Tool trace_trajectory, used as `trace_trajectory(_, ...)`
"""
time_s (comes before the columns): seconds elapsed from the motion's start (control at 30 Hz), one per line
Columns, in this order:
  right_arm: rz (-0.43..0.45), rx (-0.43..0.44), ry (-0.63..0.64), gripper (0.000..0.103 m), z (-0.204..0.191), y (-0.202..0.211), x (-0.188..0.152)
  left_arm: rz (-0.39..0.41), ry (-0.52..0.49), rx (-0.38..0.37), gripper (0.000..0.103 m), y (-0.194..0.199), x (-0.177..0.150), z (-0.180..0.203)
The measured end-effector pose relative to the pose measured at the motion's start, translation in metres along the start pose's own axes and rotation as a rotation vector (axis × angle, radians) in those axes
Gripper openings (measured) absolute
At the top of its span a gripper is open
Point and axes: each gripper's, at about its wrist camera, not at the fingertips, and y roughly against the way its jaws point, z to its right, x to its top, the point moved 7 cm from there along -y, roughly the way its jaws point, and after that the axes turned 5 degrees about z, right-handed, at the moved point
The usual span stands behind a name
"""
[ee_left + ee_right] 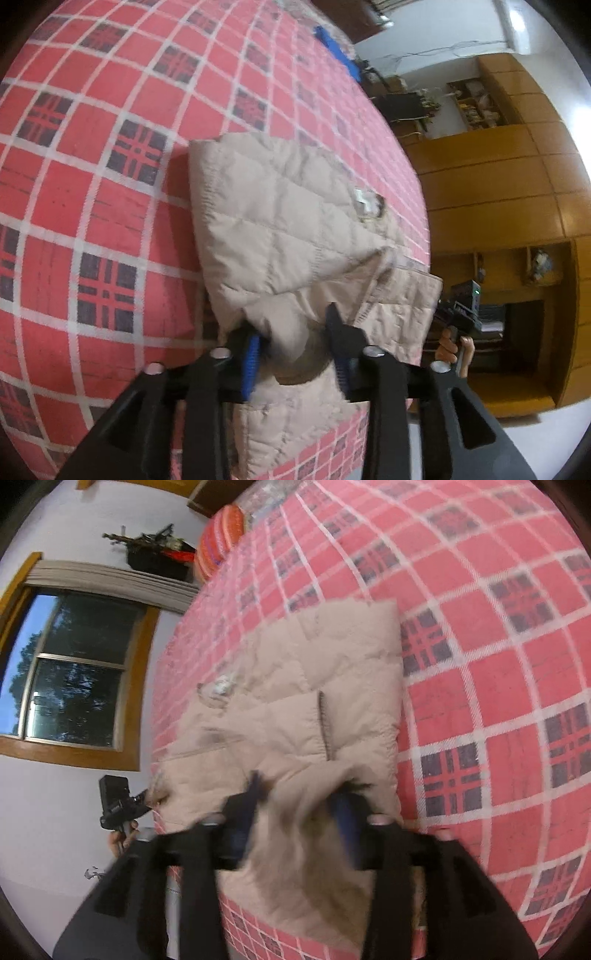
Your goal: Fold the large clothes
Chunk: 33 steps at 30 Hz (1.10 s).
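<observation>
A beige quilted jacket [280, 221] [332, 664] lies folded on the bed's red plaid sheet [92, 184] [498, 664], its near part hanging over the bed edge. My left gripper [293, 332] is shut on a bunched, fur-trimmed fold at the jacket's near edge, which bulges between the blue pads [251, 362]. My right gripper [299, 797], blurred, is shut on the same near edge from the other side. Each view also shows the other gripper beside the jacket [461, 306] [116, 805], held by a hand [448, 347].
A blue object [336, 48] lies at the bed's far end. Wooden cabinets [498, 184] stand past the bed on one side. On the other side are a window [74, 664] and an orange striped cushion [221, 535]. The bed edge runs just under both grippers.
</observation>
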Motion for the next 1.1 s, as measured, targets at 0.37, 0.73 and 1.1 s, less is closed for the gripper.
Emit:
trace_trajectory(0.37, 0.109, -0.128, 0.147, 0.068, 0.011, 0.022, -0.008, 0.098, -0.156, 0.174, 0.071, 0.012, -0.007, 0.003)
trace_trajectory(0.73, 0.136, -0.192, 0.243, 0.016, 0.016, -0.005, -0.017, 0.149, -0.255, 0.331, 0.022, -0.006, -0.007, 0.006)
trace_trajectory(1.1, 0.303, -0.195, 0.385, 0.009, -0.056, 0.054, -0.017, 0.341, -0.428, 0.272, 0.008, 0.055, -0.003, 0.077)
